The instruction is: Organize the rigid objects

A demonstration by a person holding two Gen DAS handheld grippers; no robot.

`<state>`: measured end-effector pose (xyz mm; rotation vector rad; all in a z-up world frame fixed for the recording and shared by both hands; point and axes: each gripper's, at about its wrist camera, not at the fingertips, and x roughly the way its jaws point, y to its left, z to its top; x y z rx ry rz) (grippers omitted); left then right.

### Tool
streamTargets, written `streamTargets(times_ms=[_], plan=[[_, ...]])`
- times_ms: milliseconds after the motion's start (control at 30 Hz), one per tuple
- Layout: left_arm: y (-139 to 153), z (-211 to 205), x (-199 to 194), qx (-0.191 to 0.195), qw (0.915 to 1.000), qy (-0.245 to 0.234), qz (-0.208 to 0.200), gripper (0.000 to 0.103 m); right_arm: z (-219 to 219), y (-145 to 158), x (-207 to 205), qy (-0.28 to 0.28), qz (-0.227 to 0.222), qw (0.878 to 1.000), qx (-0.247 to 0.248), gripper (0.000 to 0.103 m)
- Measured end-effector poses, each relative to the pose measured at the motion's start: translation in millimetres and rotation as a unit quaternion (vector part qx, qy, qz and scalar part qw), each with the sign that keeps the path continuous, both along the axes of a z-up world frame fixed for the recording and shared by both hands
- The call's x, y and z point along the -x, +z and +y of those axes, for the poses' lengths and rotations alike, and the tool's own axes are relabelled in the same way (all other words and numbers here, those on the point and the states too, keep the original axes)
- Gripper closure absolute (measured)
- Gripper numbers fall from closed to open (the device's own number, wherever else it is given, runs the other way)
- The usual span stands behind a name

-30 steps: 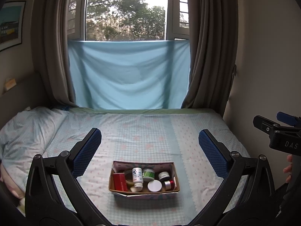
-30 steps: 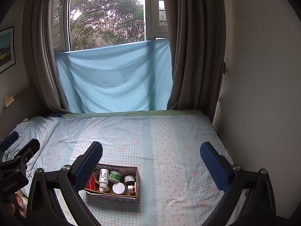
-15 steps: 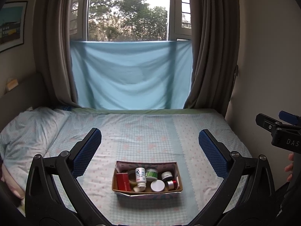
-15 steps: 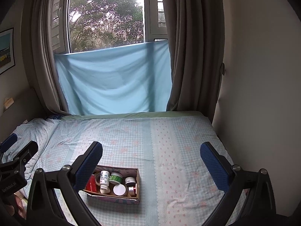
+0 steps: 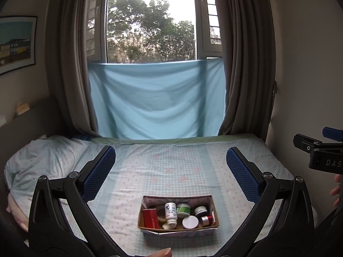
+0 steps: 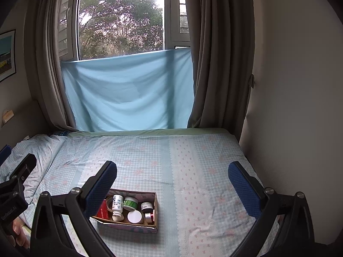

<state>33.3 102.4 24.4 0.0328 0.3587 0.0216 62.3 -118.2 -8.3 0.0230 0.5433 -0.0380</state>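
A: The box looks like plain matt cardboard, lying on a soft checked cotton bedsheet.

B: And inside it?

A: A glossy white plastic bottle, a smooth white lid, a shiny metal-looking cap.

B: The claws?

A: Matt black plastic, with rough blue dimpled pads.

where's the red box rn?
The red box sits at the left end of the cardboard tray on the bed, beside the white bottle; the left wrist view shows it low and centred.
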Motion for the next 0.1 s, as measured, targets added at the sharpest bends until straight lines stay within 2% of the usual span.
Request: streamTargets(times_ms=[100], plan=[[-2.3,0.6,0.9,0.003,1.0000,0.000,-0.006,0.000,-1.3,-2.2,-3.2,-0.001,0.005,1.000,-0.002,0.000]])
